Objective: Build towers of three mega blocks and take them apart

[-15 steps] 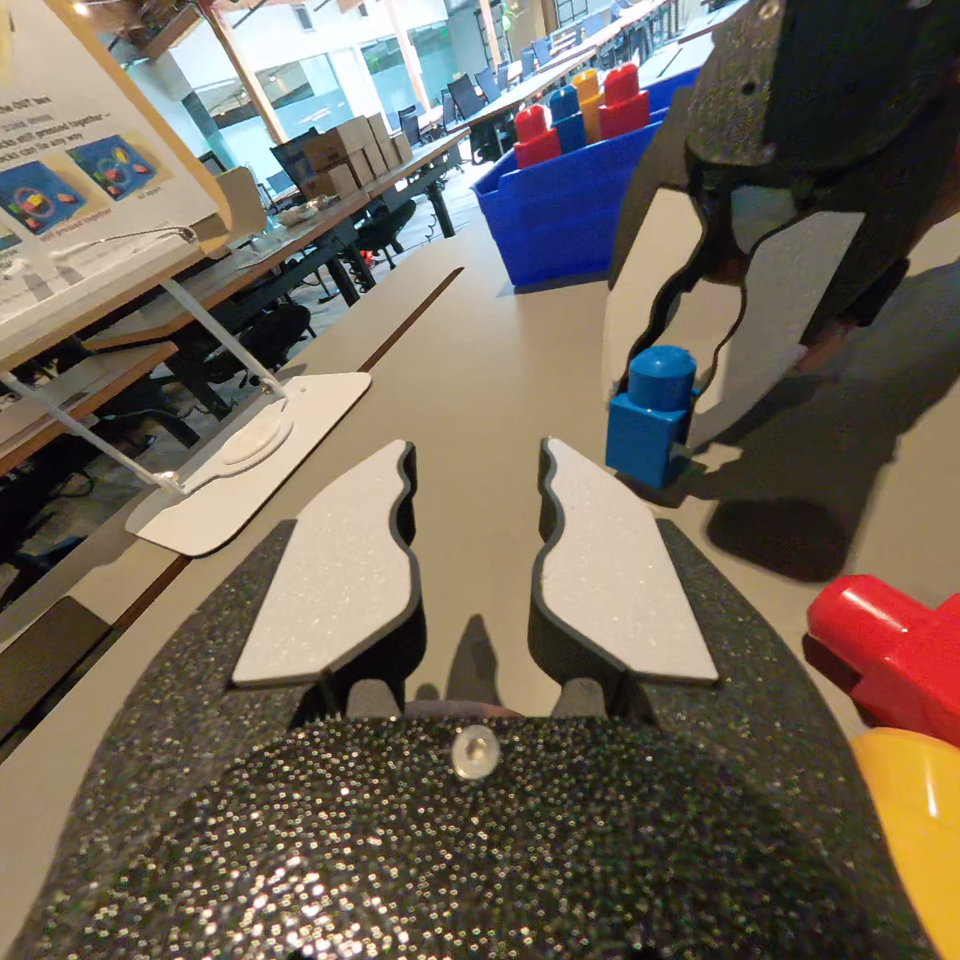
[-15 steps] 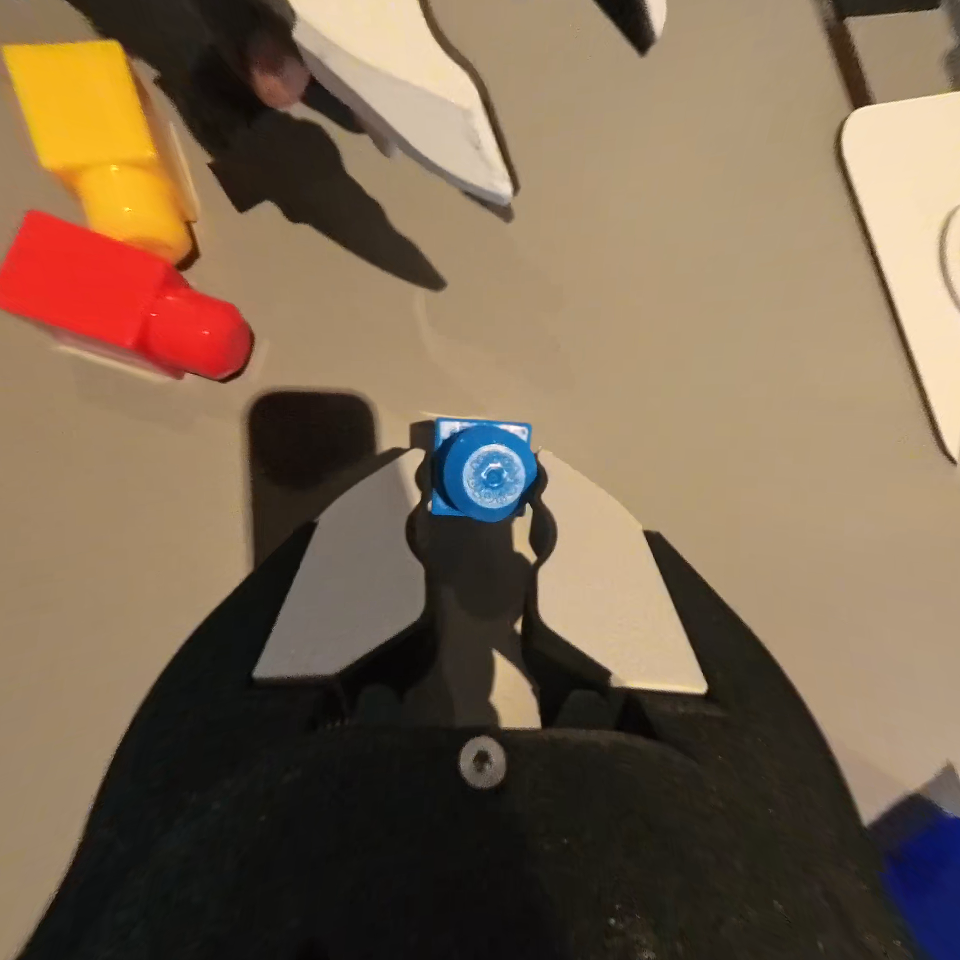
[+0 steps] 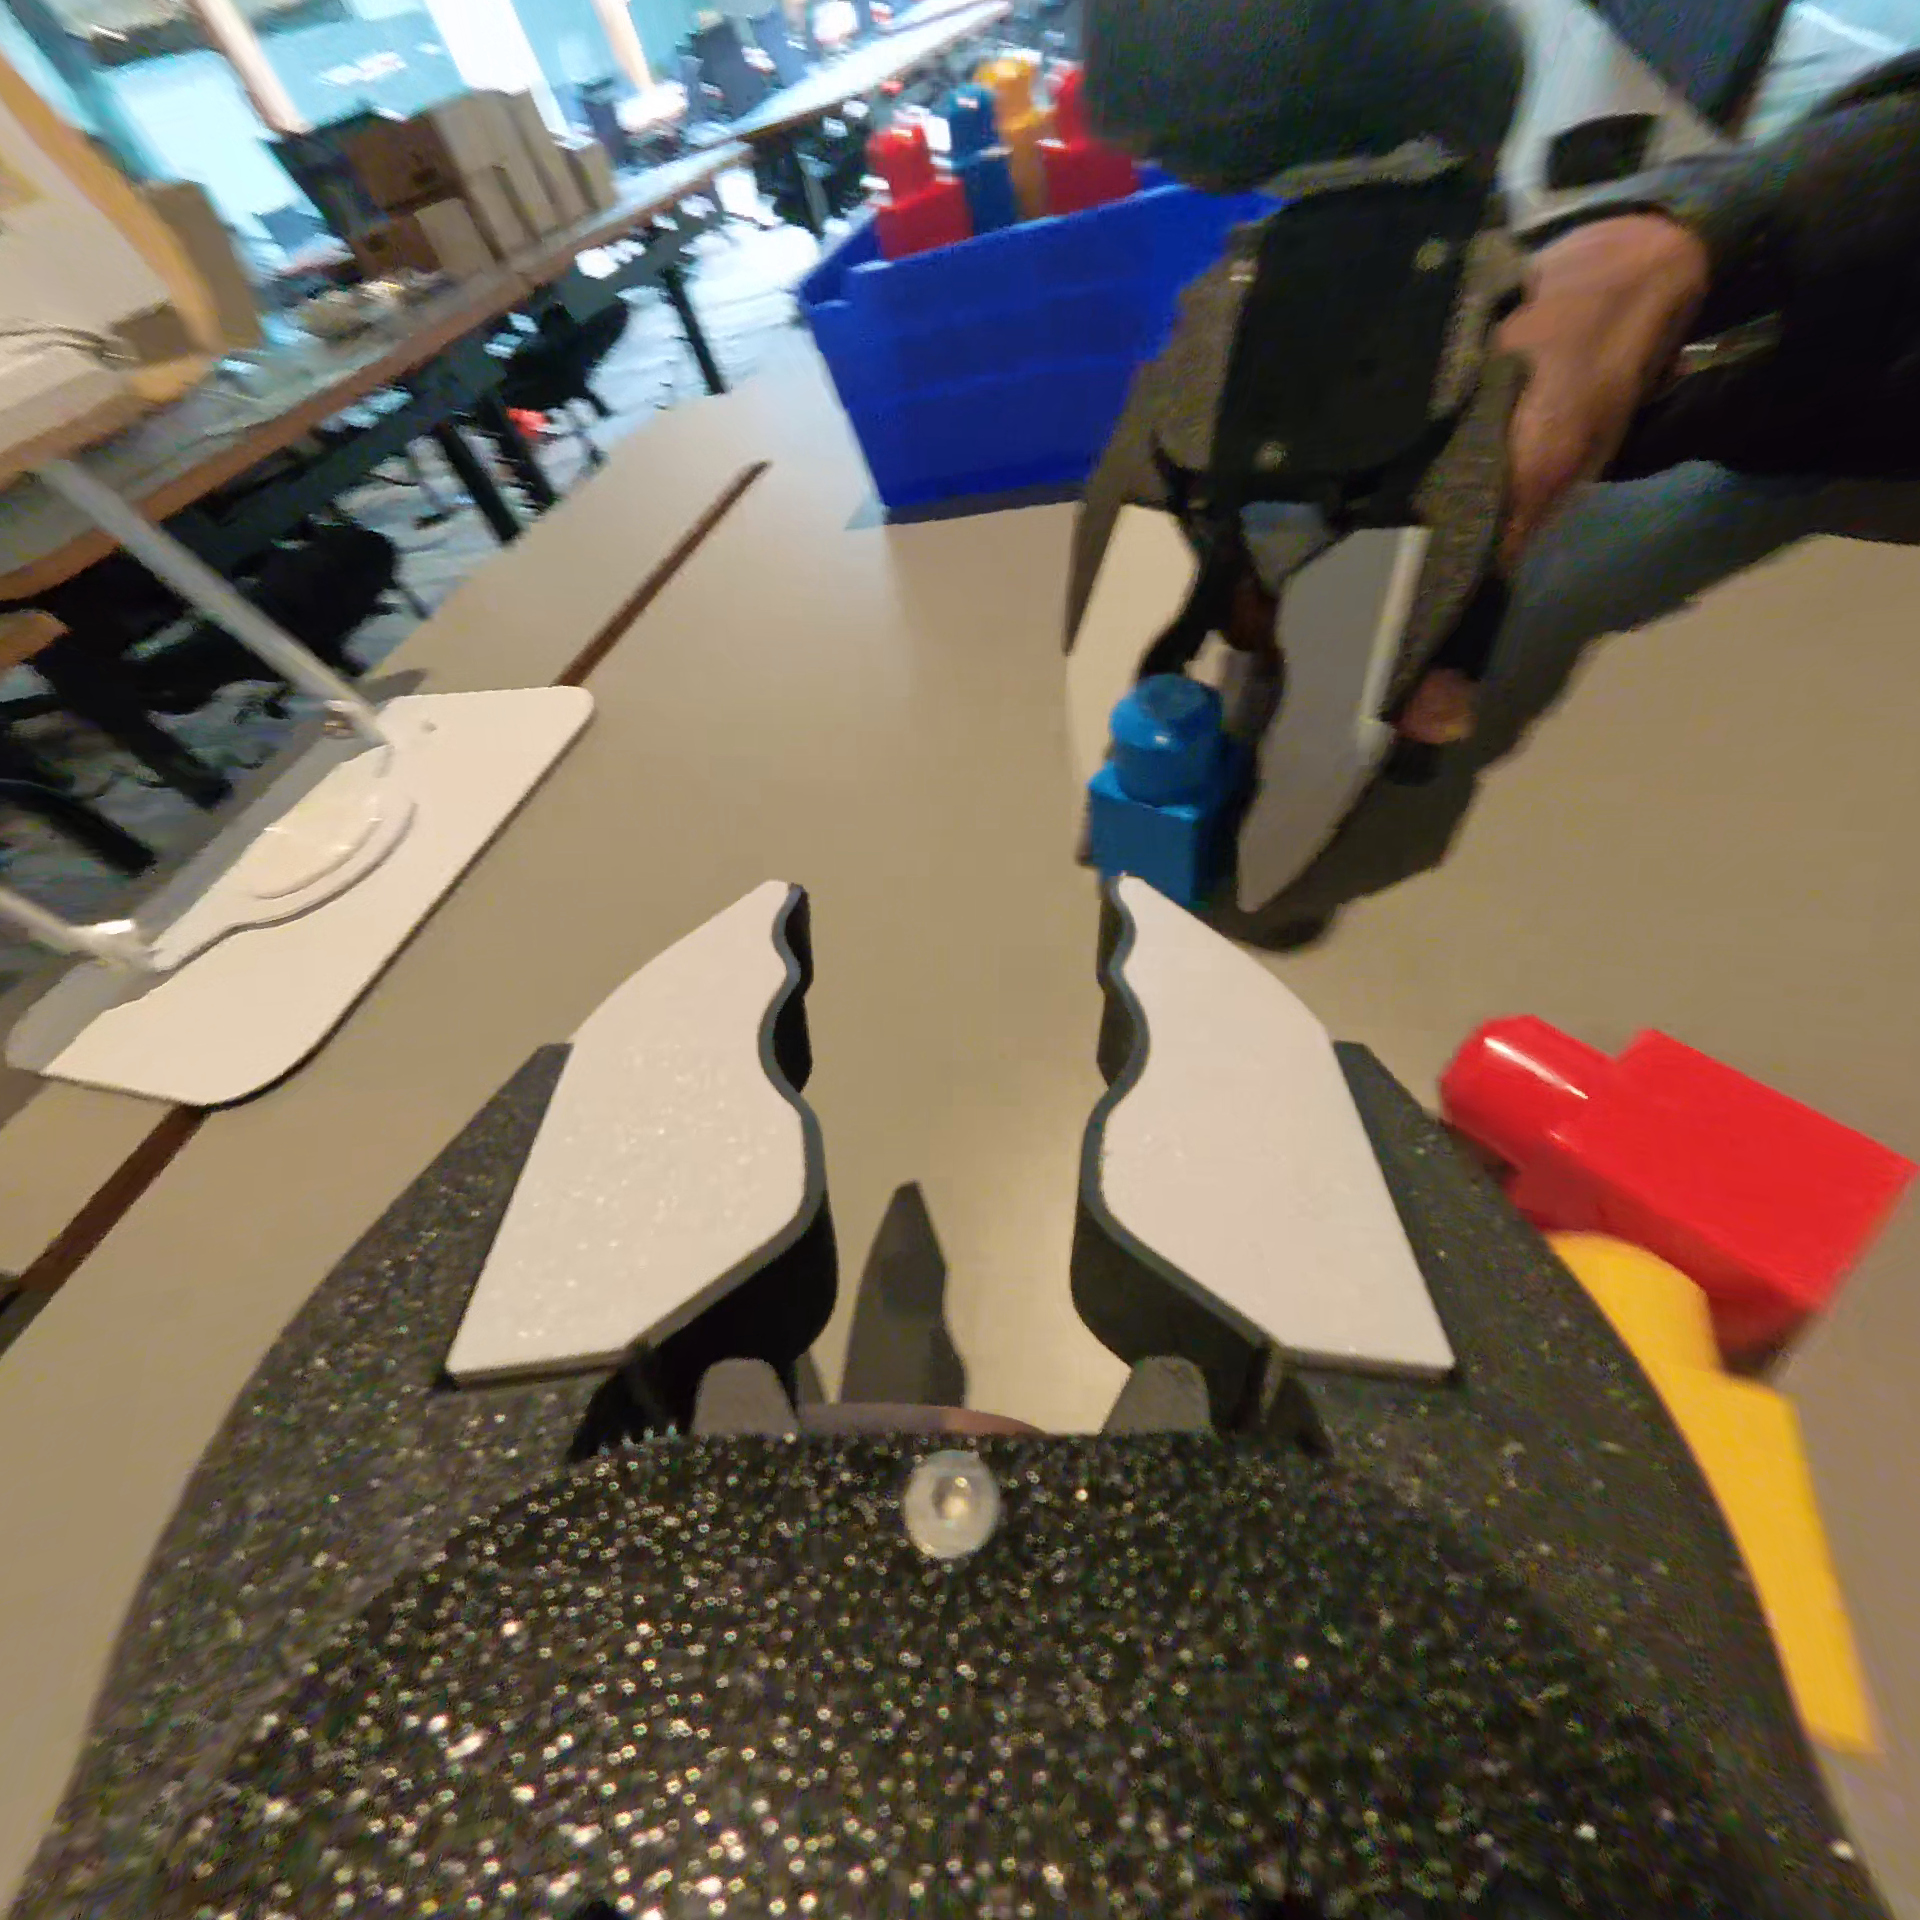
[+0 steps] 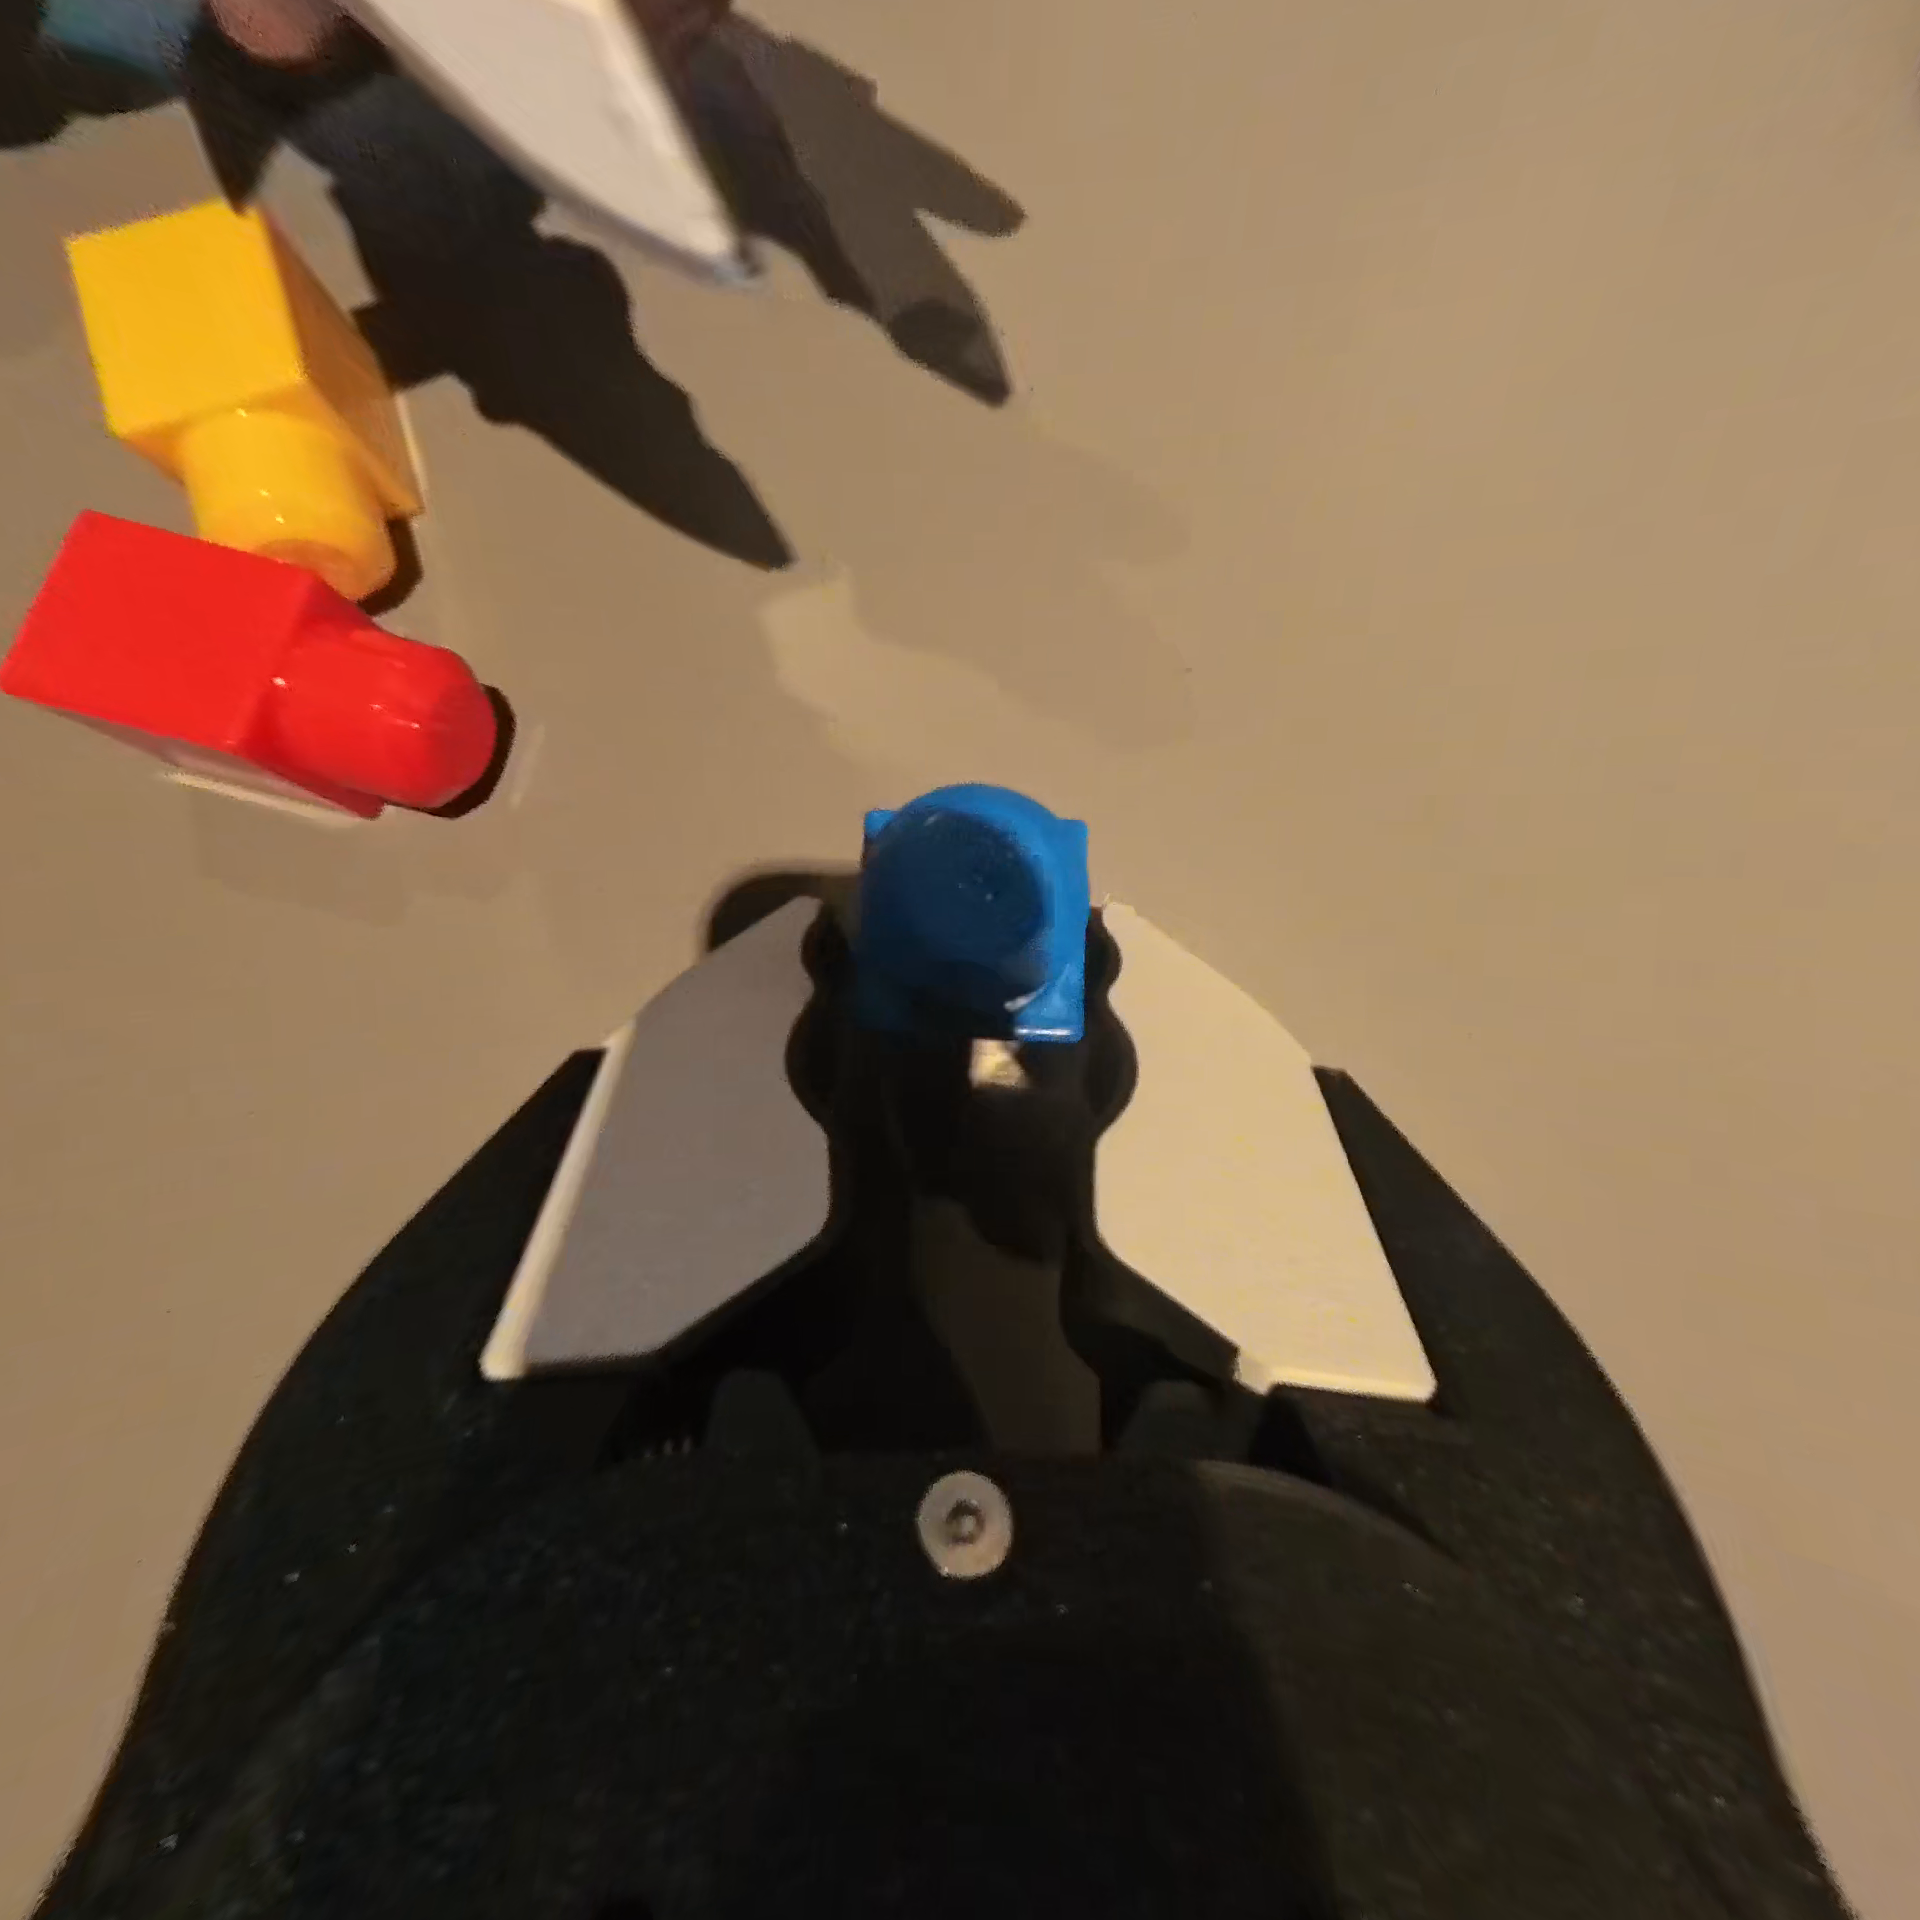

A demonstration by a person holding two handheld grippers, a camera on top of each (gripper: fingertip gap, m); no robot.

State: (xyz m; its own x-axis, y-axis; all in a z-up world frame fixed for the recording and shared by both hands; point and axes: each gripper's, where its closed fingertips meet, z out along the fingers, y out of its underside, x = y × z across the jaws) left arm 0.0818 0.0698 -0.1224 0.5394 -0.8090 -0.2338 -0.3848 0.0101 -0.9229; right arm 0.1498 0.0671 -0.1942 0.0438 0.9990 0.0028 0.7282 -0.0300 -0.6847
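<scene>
The blue block (image 4: 971, 920), light, stiff, slick-looking plastic best taken by its square base, sits pinched there in the right gripper (image 4: 961, 961), low over mid-desk (image 4: 1455, 520), while the red block (image 4: 249, 675) and yellow block (image 4: 239, 384) lie toppled nearby beside the spread, empty left gripper (image 3: 951, 935).

Bare grey tabletop (image 3: 935, 644): open lane straight ahead of the left gripper (image 3: 954, 940), whose fingers stand apart with nothing between them.

Right of lane: small blue plastic block with round stud (image 3: 1158, 790), clamped between the right gripper (image 4: 961, 920) fingers; blocks passage there.

Near right: red plastic block lying on its side (image 3: 1683, 1153), touching a yellow plastic block on its side (image 3: 1745, 1475).

Left: flat white stand base (image 3: 343, 862) with slanted rod.

Far end: blue plastic bin (image 3: 997, 343) holding stacked blocks.
</scene>
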